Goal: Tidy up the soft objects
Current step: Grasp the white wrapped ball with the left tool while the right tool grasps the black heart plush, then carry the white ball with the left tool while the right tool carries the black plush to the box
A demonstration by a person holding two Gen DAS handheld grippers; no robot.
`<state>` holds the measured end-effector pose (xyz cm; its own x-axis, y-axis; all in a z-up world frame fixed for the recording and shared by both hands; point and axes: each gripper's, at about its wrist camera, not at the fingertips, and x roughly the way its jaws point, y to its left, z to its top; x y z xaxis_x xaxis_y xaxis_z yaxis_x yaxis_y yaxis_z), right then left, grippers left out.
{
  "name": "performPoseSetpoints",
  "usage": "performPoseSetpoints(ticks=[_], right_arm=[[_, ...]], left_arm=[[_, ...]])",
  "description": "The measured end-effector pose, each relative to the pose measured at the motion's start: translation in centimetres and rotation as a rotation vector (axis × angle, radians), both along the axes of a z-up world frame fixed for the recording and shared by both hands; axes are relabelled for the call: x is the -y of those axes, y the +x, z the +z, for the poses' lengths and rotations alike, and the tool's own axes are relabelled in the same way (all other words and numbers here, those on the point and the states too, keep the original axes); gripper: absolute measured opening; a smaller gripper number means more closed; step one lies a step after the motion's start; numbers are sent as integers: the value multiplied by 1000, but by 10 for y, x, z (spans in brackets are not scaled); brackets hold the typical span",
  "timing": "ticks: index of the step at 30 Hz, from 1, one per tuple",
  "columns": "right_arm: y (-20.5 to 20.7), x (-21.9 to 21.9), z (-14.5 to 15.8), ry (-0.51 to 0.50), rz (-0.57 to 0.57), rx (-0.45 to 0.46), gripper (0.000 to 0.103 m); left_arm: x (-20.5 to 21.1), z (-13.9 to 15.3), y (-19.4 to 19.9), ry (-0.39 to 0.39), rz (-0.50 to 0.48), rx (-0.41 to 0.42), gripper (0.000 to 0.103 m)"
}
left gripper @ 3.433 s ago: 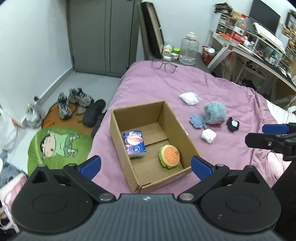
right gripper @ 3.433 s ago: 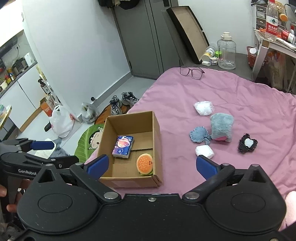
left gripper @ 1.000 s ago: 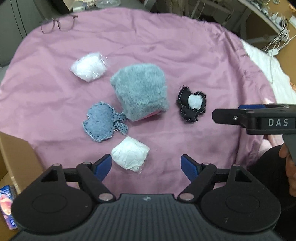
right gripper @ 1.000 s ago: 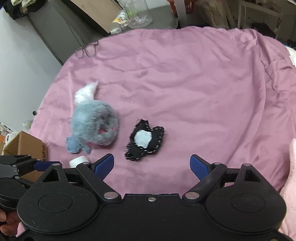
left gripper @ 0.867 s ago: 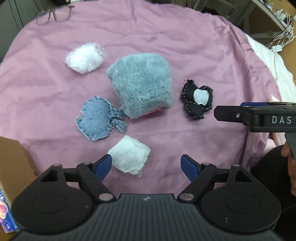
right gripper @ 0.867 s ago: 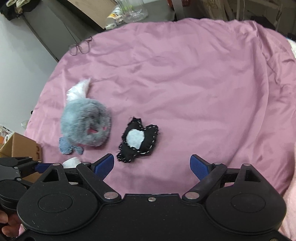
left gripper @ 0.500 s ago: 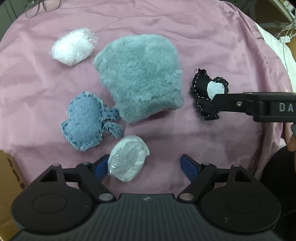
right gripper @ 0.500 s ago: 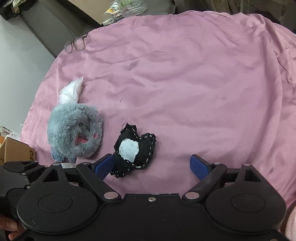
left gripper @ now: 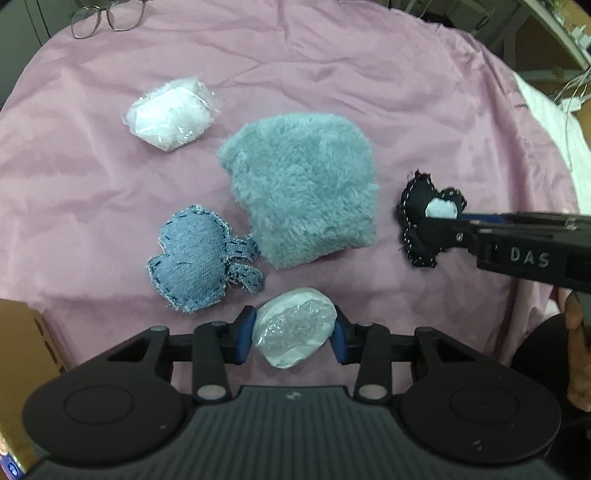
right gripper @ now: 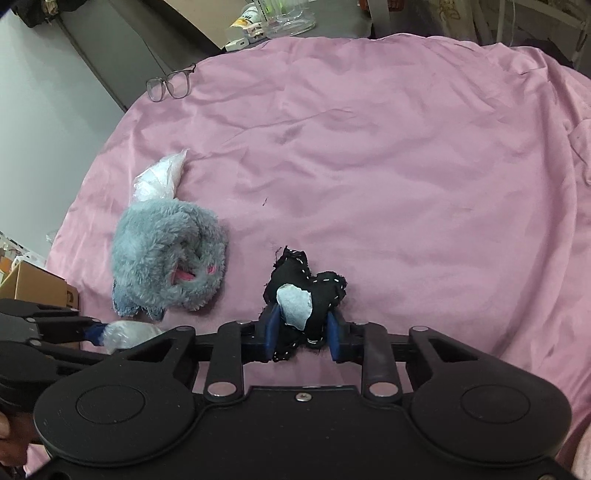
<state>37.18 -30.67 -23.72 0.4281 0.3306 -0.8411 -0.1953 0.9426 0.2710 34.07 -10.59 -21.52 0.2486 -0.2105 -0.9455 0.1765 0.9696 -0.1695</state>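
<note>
On the pink bedspread point(left gripper: 332, 74) lie several soft things. My left gripper point(left gripper: 293, 334) is shut on a small white wrapped bundle point(left gripper: 293, 332), also seen in the right wrist view point(right gripper: 125, 332). My right gripper point(right gripper: 301, 334) is shut on a black stitched pouch with a pale patch point(right gripper: 303, 299); the pouch also shows in the left wrist view point(left gripper: 424, 218). A grey furry plush point(left gripper: 303, 188) lies in the middle, a denim patch toy point(left gripper: 195, 258) to its left, and a second white wrapped bundle point(left gripper: 170, 114) further back.
A cardboard box point(left gripper: 18, 354) sits at the lower left edge; its corner shows in the right wrist view point(right gripper: 33, 284). Glasses point(left gripper: 107, 20) lie at the far edge of the bed. Floor clutter and bottles point(right gripper: 273, 18) stand beyond it.
Both grippers moved from the box to the soft things. In the last half second the left closed on the near white bundle and the right closed on the black pouch.
</note>
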Motion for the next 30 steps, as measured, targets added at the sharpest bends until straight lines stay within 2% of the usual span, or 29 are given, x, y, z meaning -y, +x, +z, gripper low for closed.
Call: performPoseSetpoints(ticks=[4,15,30], right_arm=[[-9,2,8,1,-7,20,24],[-28,5,31,0,-23,42,23],[-71,-24,72,-38,5,93,23]], left_arm=[[-8,11,-8,-33,1,31,41],[-15,35,-23,-49,1,71,41],[-34,85,-68,-74,-7,160,41]])
